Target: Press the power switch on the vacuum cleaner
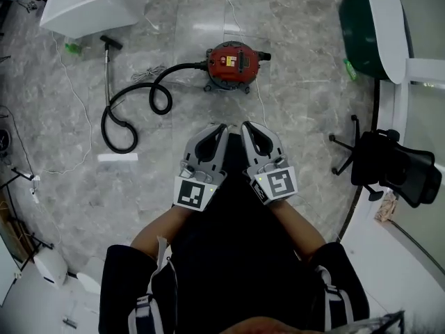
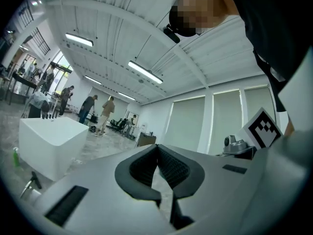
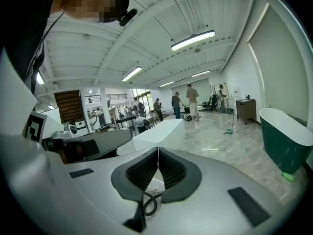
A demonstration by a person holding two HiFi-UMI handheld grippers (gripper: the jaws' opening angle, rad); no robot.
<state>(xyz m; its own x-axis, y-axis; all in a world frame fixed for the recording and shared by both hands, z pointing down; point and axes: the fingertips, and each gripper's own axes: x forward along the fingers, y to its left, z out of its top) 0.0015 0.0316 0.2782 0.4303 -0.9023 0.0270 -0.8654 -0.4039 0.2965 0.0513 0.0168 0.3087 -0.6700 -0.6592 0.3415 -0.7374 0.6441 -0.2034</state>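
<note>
Both tongs are held side by side at the person's lap, on bare forearms (image 1: 156, 232), nearly touching. Left gripper (image 1: 221, 127) is seen with its jaws pressed together at the tips, nothing between them; same reading in its own view (image 2: 157, 147). Right gripper (image 1: 245, 126) is likewise closed and empty, pads met along one line (image 3: 158, 150). Neither is touching anything.

Vacuum cleaner (image 1: 231, 66) is stood upright on the grey marble floor (image 1: 306, 110), ahead of the grippers and well apart from them. Red top, grey base. Its switch cannot be made out at this size. A black hose (image 1: 132, 106) is looped from it toward the left, ended in a wand (image 1: 106, 65).

Farther off, a white block (image 1: 90, 5) is seen at upper left, a green tub (image 1: 361, 26) at upper right, a black office chair (image 1: 393, 165) at right. People (image 3: 191, 99) are standing far back in the hall.
</note>
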